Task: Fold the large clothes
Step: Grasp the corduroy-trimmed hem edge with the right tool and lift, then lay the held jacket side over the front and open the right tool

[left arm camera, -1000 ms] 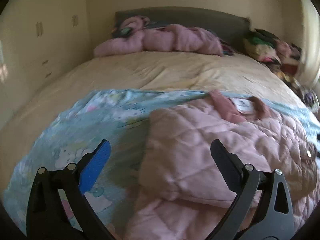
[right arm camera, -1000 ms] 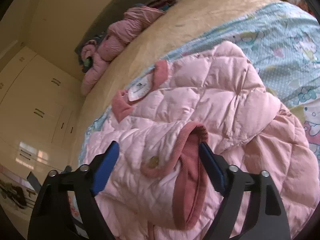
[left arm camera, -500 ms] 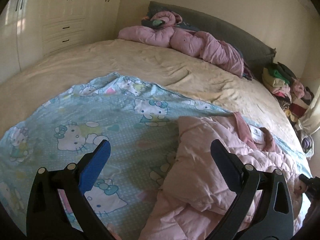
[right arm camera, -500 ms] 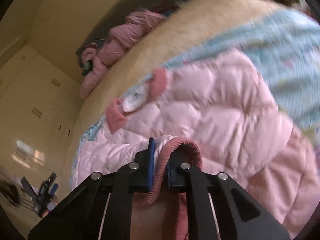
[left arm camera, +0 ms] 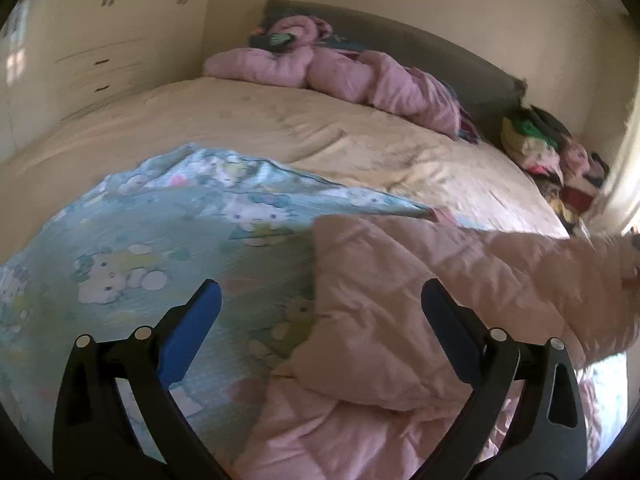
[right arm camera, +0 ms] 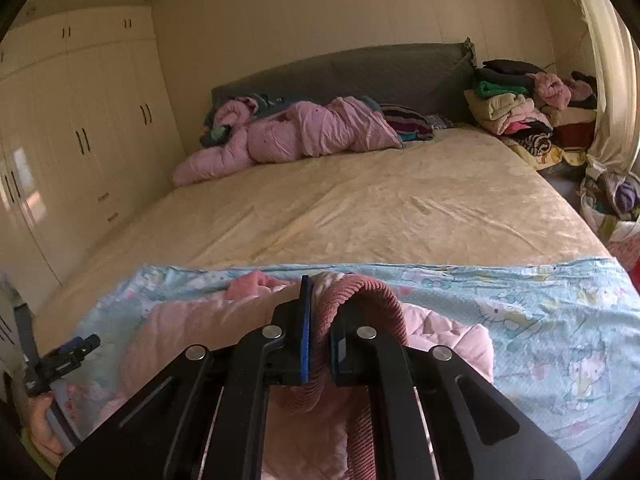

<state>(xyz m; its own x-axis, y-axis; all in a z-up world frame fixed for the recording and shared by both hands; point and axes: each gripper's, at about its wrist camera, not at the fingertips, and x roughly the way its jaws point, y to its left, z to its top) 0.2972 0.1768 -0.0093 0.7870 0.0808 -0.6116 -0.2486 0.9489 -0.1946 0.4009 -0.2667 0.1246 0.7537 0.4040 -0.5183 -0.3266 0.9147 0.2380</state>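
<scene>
A pink quilted jacket (left arm camera: 400, 320) lies on a light blue cartoon-print sheet (left arm camera: 160, 240) at the near end of the bed. My left gripper (left arm camera: 320, 320) is open and empty, hovering over the jacket's left edge. In the right wrist view my right gripper (right arm camera: 320, 328) is shut on the jacket's ribbed dark-pink cuff (right arm camera: 376, 296) and holds the sleeve lifted above the jacket body (right arm camera: 192, 328). In the left wrist view the lifted sleeve (left arm camera: 540, 264) stretches toward the right.
The beige bedspread (right arm camera: 380, 208) covers the far bed. A second pink jacket (right arm camera: 304, 132) lies by the grey headboard (right arm camera: 360, 68). A pile of clothes (right arm camera: 516, 104) sits at the far right corner. White wardrobes (right arm camera: 80, 120) line the left wall.
My right gripper closed on the cuff and lifted the sleeve up, swinging to face the headboard. The sleeve now hangs stretched across the jacket. My left gripper stayed open.
</scene>
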